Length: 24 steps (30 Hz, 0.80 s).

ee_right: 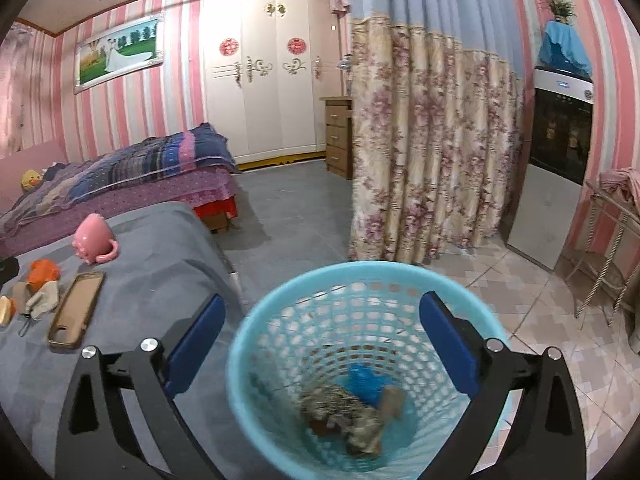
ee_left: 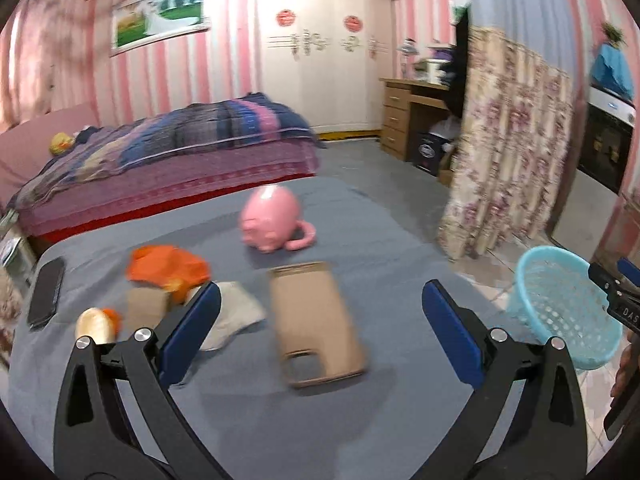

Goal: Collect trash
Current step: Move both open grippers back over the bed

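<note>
My left gripper (ee_left: 320, 304) stands open over the grey-covered table (ee_left: 360, 216), nothing between its fingers. Ahead of it lie a tan phone case (ee_left: 316, 320), a crumpled pale wad (ee_left: 236, 312), an orange plastic bag (ee_left: 168, 268), a brown scrap (ee_left: 146, 304) and a bread-like piece (ee_left: 94, 324). My right gripper (ee_right: 320, 320) is open and empty above the light blue basket (ee_right: 240, 364), which stands on the floor beside the table. Inside the basket lie a blue wad (ee_right: 366, 384) and crumpled patterned trash (ee_right: 348, 416). The basket (ee_left: 564, 308) also shows at the right of the left wrist view.
An upturned pink mug (ee_left: 272, 216) and a black phone (ee_left: 46, 298) lie on the table. Behind are a bed (ee_left: 180, 152), a wooden chest of drawers (ee_left: 400, 120) and a floral curtain (ee_right: 432, 152). A fridge (ee_right: 556, 160) and a metal rack (ee_right: 608, 248) stand at right.
</note>
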Tool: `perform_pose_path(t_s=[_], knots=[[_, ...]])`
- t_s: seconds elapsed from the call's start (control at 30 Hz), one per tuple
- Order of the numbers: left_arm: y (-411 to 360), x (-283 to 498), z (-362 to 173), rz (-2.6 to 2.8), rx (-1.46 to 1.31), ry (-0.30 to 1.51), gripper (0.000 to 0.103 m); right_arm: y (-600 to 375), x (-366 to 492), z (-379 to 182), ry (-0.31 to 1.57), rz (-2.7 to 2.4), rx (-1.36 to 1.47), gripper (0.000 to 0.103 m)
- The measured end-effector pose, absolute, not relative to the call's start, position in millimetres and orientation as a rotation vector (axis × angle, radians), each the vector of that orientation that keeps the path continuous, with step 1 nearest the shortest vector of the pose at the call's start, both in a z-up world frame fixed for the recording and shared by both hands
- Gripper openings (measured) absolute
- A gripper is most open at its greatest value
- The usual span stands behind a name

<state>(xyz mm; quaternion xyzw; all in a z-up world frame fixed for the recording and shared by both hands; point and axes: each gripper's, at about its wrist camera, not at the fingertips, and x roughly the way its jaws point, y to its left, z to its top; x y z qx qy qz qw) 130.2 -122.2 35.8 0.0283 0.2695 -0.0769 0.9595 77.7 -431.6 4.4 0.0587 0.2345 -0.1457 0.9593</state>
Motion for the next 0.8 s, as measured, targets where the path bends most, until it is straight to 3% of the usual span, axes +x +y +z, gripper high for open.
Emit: perform_pose_path(t_s=[0.53,0.8], knots=[[13,140,8,0.004,-0.035,0.608,0.097,-293,133,-2,0.510,-0.105,0.021,0.096],[44,147,-4,0.059,-0.013,0.634,0.097,-245,156,-8,0.522,-0.025,-0.012,0.096]])
